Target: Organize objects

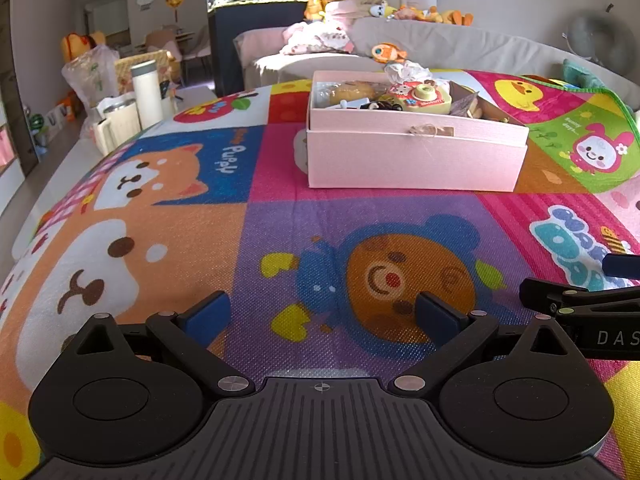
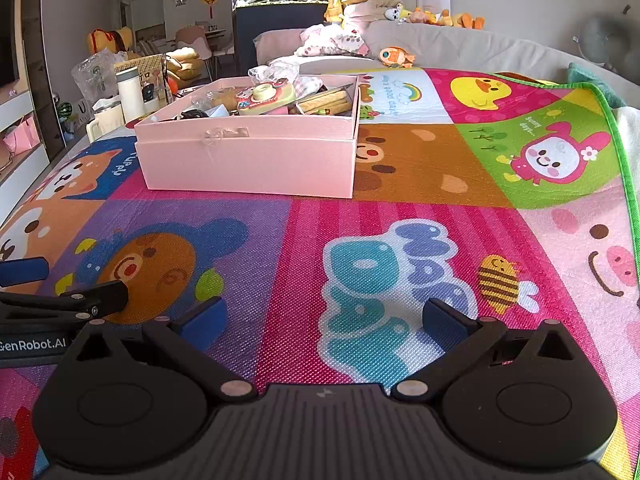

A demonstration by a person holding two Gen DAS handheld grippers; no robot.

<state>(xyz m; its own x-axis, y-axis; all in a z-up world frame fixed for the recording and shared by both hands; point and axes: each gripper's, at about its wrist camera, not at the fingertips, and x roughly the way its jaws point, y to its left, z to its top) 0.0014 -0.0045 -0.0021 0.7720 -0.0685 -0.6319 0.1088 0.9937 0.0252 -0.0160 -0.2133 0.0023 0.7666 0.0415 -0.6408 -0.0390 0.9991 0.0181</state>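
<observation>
Both your left gripper and right gripper have their fingers spread with nothing between them, low over the play mat. The pink box sits well ahead of the fingers, crammed with toys. It is probably light, crushable cardboard, so grip a side wall gently; the toy camera on top looks rigid and easy to pinch.

"Puppy" marks the play mat beside its printed dog; "sunny days..." sits by the bunny. "GenRobot.AI" labels the left gripper; "DAS" shows on the right gripper.
</observation>
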